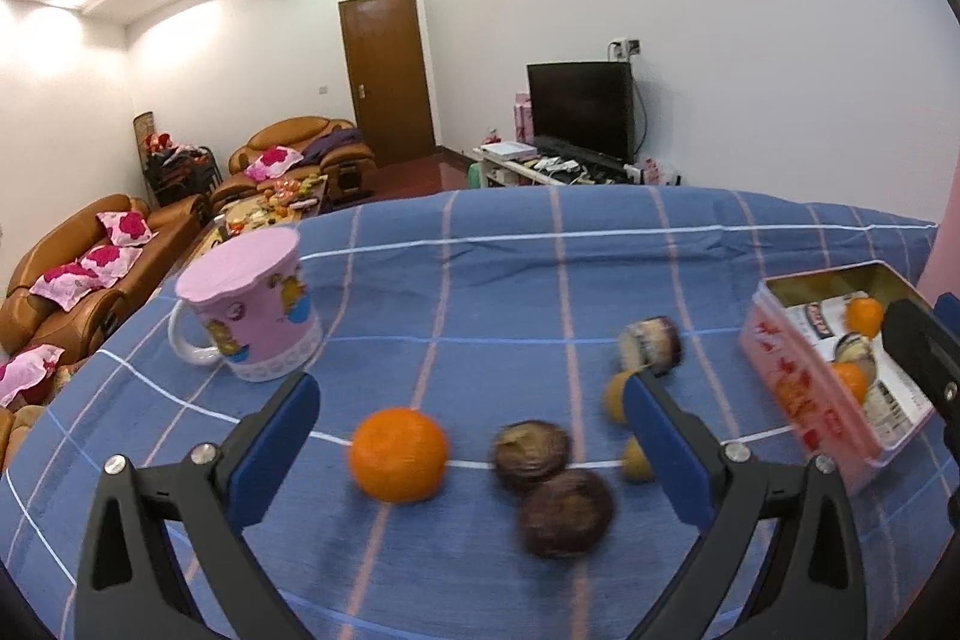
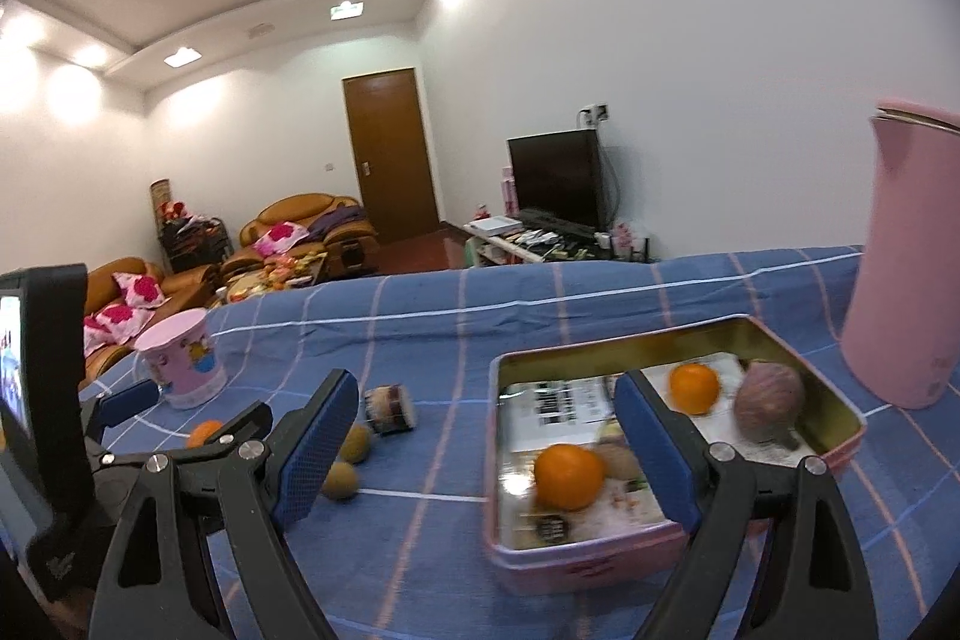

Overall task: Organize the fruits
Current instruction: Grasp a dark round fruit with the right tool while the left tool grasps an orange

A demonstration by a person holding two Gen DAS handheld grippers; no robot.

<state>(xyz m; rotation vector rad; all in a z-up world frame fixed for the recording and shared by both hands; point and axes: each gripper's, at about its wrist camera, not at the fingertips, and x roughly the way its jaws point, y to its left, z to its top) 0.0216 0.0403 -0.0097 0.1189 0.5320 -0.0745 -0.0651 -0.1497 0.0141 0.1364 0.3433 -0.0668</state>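
Mid-sort: both claws wide open, empty.
Left claw (image 1: 471,406) over loose orange (image 1: 398,454) on bench (image 1: 480,292); right claw (image 2: 486,418) above pink tin (image 2: 576,559). Next, likely: close on orange, carry to tin.

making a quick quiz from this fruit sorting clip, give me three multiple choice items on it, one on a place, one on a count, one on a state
1. Where does the pink mug stand?
A. inside the tin
B. on the blue checked cloth
C. on the TV stand

2. How many oranges lie in the pink tin?
A. none
B. two
C. five

3. How is the left gripper?
A. open, holding nothing
B. shut on an orange
C. shut on the mug

Answers:
1 B: the mug sits on the cloth, left of the loose fruit.
2 B: one orange near, another orange farther back.
3 A: its fingers stand wide apart above the loose orange.
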